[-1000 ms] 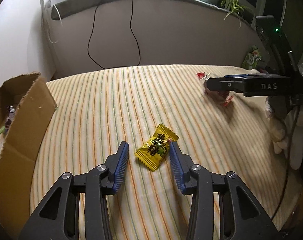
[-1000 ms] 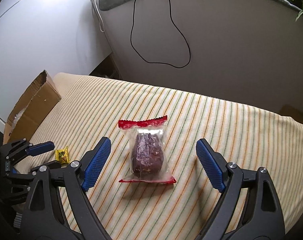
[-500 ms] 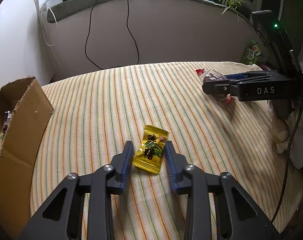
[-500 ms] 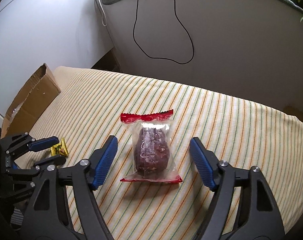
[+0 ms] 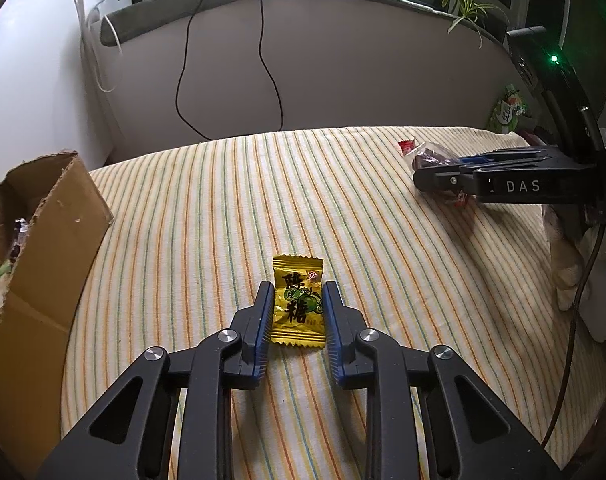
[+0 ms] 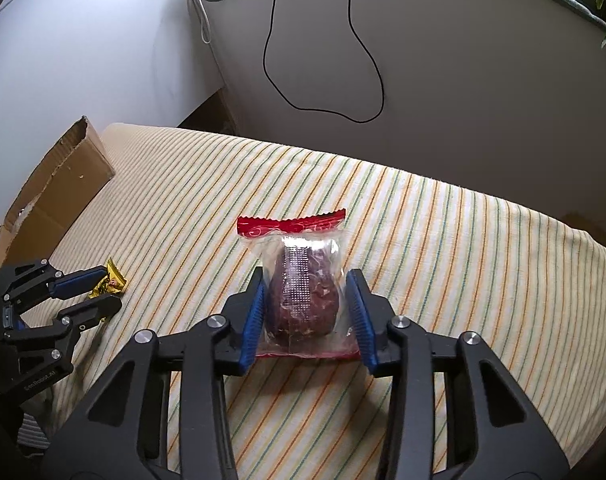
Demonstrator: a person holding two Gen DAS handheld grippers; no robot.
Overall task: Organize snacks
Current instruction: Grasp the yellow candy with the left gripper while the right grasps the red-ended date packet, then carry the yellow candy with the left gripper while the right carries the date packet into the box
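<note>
A yellow candy with black print lies on the striped cloth. My left gripper is closing on it, and both blue pads touch the wrapper's long edges. Farther right, a clear packet with red ends holds a dark brown snack. My right gripper is closing on that packet, its pads squeezing the film on both sides. In the left wrist view the right gripper covers most of the packet. The right wrist view shows the left gripper with the candy at far left.
An open cardboard box holding several wrapped items stands at the cloth's left edge. A padded grey backrest with a hanging black cable rises behind. A green packet and a pale soft object sit at the right.
Both grippers' jaws have come in from wide apart onto their snacks. The yellow candy has turned from tilted to straight between the left pads. The clear packet has narrowed.
</note>
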